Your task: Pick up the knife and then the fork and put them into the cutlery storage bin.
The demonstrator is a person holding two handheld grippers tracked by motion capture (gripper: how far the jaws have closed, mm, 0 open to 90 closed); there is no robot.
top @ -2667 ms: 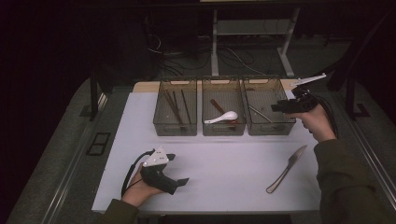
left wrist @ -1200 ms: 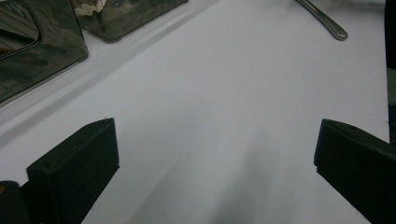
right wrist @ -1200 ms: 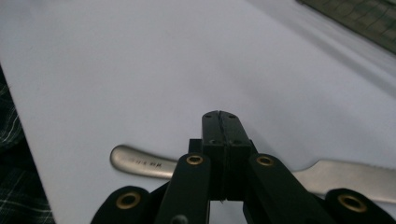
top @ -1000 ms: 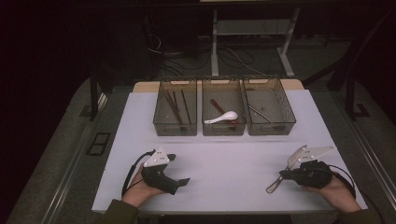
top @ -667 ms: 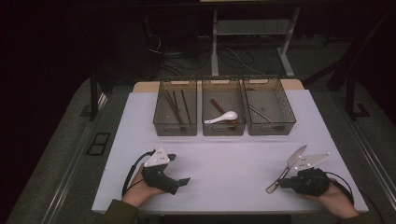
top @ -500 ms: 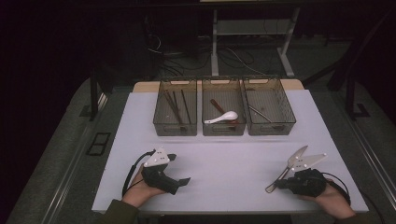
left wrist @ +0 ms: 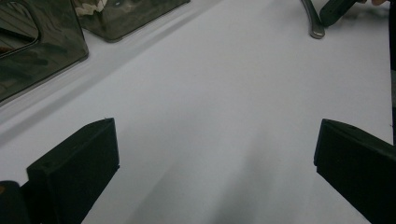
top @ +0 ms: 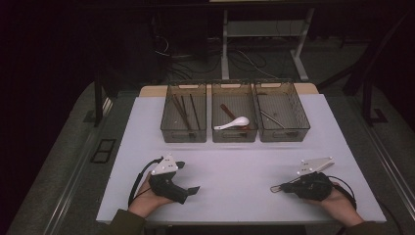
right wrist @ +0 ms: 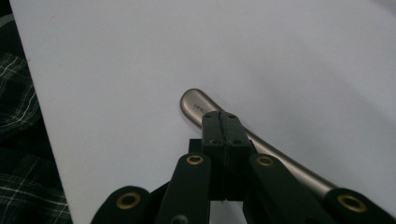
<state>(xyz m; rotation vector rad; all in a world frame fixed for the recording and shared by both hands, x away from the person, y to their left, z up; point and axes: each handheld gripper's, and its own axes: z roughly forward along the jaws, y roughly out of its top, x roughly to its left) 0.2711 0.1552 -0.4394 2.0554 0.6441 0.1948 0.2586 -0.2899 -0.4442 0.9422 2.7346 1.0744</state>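
Note:
A metal table knife lies on the white table at the front right. Its rounded handle end (right wrist: 196, 105) pokes out past my right gripper (right wrist: 222, 122), also seen from above (top: 275, 188). The right gripper (top: 286, 186) is shut, with its jaws pressed together just over the handle; the knife runs underneath them rather than between them. My left gripper (top: 187, 177) rests at the front left in the person's hand and is open, with bare table between its wide-set jaws (left wrist: 215, 135). In the left gripper view the knife handle (left wrist: 314, 23) is far off at the top right.
Three dark mesh bins stand in a row at the back of the table (top: 235, 161). The left bin (top: 169, 132) holds chopsticks, the middle bin (top: 215, 134) a white spoon (top: 234, 123), and the right bin (top: 303, 125) a metal utensil. A plaid sleeve (right wrist: 18, 140) lies off the table's edge.
The right hand came away from the right bin down to the table's front right and settled low over the knife, shifting slightly toward the near edge. The left hand has not moved.

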